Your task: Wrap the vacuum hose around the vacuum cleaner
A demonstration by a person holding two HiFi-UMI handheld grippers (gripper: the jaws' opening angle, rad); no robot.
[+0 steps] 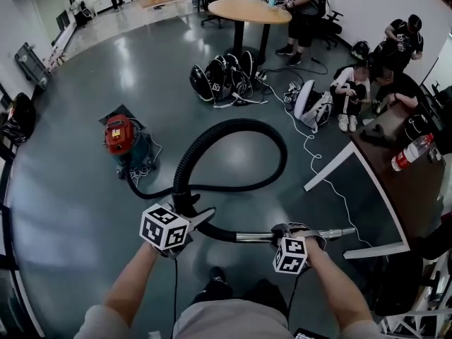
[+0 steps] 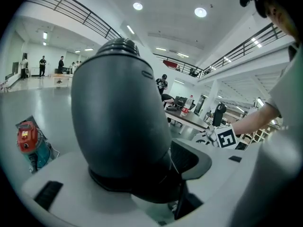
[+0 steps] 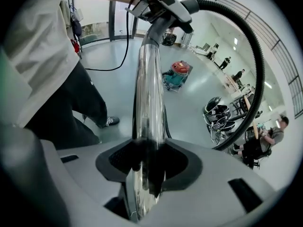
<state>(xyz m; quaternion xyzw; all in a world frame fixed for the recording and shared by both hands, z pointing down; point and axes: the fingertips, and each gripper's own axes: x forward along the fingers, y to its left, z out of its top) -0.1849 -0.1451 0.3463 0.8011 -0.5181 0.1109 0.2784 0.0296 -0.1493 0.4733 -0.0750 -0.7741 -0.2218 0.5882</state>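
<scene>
**Both grippers on the wand, hose looped loose over the floor**

The right gripper (image 1: 297, 232) is clamped on the chrome wand tube (image 1: 254, 237), its pads pressing the metal from both sides. The left gripper (image 1: 195, 218) has its jaws spread wide around the dark curved hose handle (image 2: 118, 126), which fills the gap between them. The black vacuum hose (image 1: 233, 124) lies in one big open loop on the grey floor (image 1: 70, 203). The red-topped vacuum cleaner (image 1: 120, 134) stands nearer the floor's left edge, unwrapped.
</scene>
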